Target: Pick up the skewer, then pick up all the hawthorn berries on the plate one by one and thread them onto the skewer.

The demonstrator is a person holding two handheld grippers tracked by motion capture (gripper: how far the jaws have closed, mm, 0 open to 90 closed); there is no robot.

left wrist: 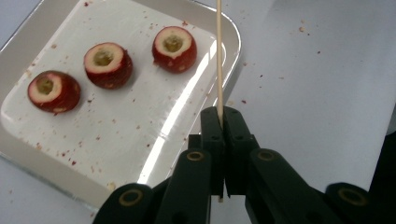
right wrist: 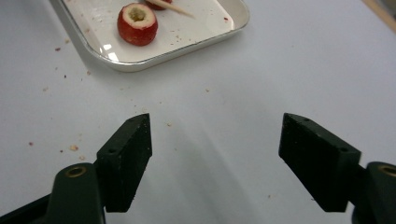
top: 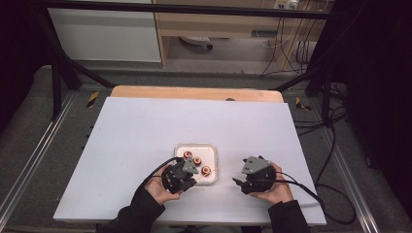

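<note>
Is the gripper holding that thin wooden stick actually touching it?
Touching. In the left gripper view, the left gripper has its jaws shut on the wooden stick.

a white table top point(top: 145, 131) fills the middle of the frame, its wooden edge point(top: 194, 92) showing along the far side. red crumbs point(left wrist: 299, 29) speckle the white surface near the upper right of the left gripper view. black frame bars point(top: 63, 58) slant down at upper left and upper right. grey carpet point(top: 29, 126) lies on either side, crossed by metal rails point(top: 29, 160). black cables point(top: 335, 145) trail down the right. a wooden cabinet point(top: 218, 22) stands at top centre, a white panel point(top: 104, 34) to its left.
</note>
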